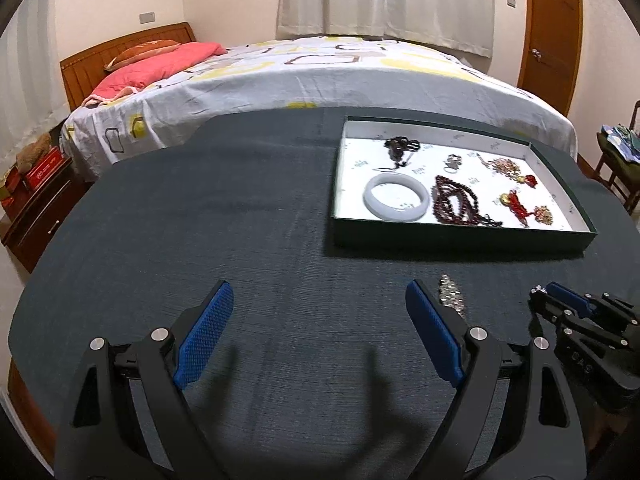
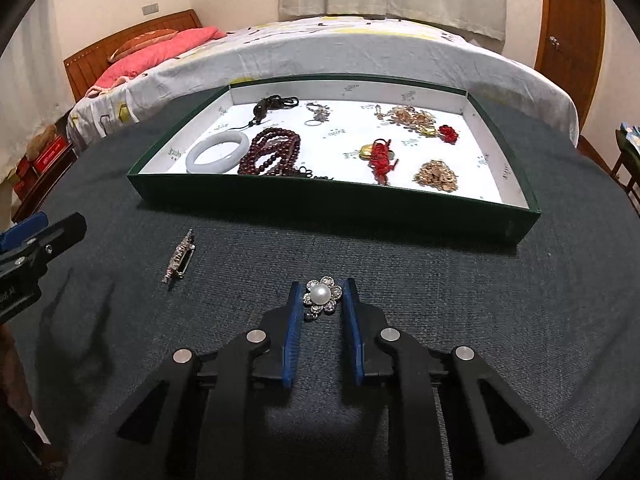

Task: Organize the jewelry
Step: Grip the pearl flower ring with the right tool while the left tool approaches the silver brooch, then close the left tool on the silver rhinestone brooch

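Tongs: right (image 2: 321, 298) clenched on pearl brooch (image 2: 322, 295) (left (image 1: 320, 312) released), clear of tray (image 2: 336, 204).

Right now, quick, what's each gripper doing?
Left gripper: open, holding nothing.
Right gripper: closed on the pearl brooch, which lies on the table.

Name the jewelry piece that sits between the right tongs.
The pearl flower brooch, between the right tongs; the rhinestone bar clip lies apart on the cloth.

Black gripper (image 2: 320, 294), blue ribbed pads (image 2: 291, 344), silver screws.
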Tool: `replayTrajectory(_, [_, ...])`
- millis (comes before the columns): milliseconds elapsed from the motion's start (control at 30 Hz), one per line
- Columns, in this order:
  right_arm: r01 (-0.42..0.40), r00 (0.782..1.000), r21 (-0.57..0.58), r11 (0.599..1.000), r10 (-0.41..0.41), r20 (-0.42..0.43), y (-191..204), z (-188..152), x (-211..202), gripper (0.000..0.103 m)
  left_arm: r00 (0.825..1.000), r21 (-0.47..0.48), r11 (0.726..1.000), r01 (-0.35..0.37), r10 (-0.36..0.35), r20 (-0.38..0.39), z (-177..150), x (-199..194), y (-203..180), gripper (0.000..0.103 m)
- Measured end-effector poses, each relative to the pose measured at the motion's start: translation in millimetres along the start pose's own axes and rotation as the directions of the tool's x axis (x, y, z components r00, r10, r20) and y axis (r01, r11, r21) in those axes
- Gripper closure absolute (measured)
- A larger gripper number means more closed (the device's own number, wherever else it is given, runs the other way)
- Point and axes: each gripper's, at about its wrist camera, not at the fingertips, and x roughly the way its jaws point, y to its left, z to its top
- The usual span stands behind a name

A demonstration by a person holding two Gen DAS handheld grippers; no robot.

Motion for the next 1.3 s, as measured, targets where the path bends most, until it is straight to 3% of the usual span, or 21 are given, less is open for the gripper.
replayTrajectory(533, [0.028, 0.999, 0.072, 0.997, -0.031, 0.032, -50.8, -7.2, -22.0, 0.086, 0.994, 0.052, 0.993, 0.109, -0.108, -0.028, -1.9, 18.2, -66.2, 0.021])
replayTrajectory(700, [0.026, 0.999, 0.093, 0.995, -0.03, 0.039, -62.2, -9.6, -25.1, 0.086, 0.991, 0.056, 0.991, 0.118, -0.115, -0.066, -3.6, 32.1, -75.1, 0.037])
replayTrajectory(967, [0.009, 0.999, 0.114, 0.993, -0.014, 0.041, -69.1, -11.6, -23.9, 0.086, 0.982, 0.038, 0.988, 0.148, -0.142, -0.125, -11.8, 46.6, -73.1, 0.074])
replayTrajectory(1133, [0.008, 0.999, 0.116, 0.993, -0.013, 0.04, -69.9, -11.9, -23.4, 0.086, 0.98, 0.068, 0.982, 0.175, -0.167, -0.113, -14.9, 44.2, -77.7, 0.089])
replayTrajectory(1300, [0.004, 0.999, 0.121, 0.993, -0.009, 0.039, -70.6, -13.9, -23.2, 0.086, 0.979, 0.072, 0.981, 0.179, -0.171, -0.107, -15.4, 43.6, -78.1, 0.089])
